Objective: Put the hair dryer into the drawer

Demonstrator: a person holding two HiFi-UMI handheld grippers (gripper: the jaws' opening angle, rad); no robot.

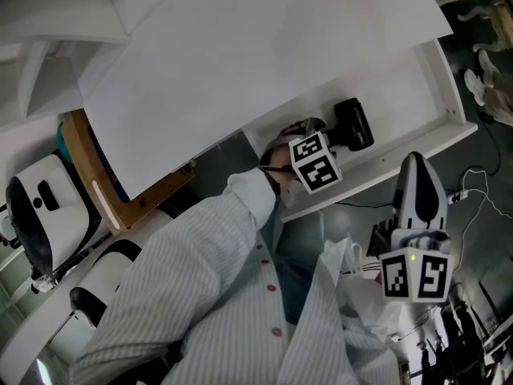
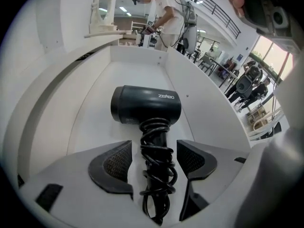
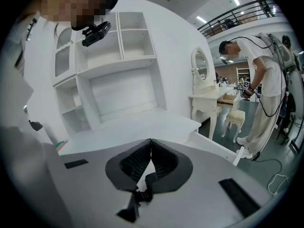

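Down on drawer (image 2: 142, 70) floor: hair dryer (image 2: 146, 109), flat. Left gripper (image 2: 154, 161) jaws apart, flanking cord-wrapped handle (image 2: 155, 136) w/o touching. Right gripper (image 3: 150, 158) jaws together, empty. Prob. best: lift straight out, avoid snagging cord.

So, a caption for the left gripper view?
Open left gripper astride the hair dryer lying in the drawer.

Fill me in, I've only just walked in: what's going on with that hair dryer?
A person is putting away a black hair dryer, cord wound round its handle. It lies in the open white drawer. The left tool has its jaws apart either side of the handle, not pressing it. The right tool is shut and empty, outside the drawer.
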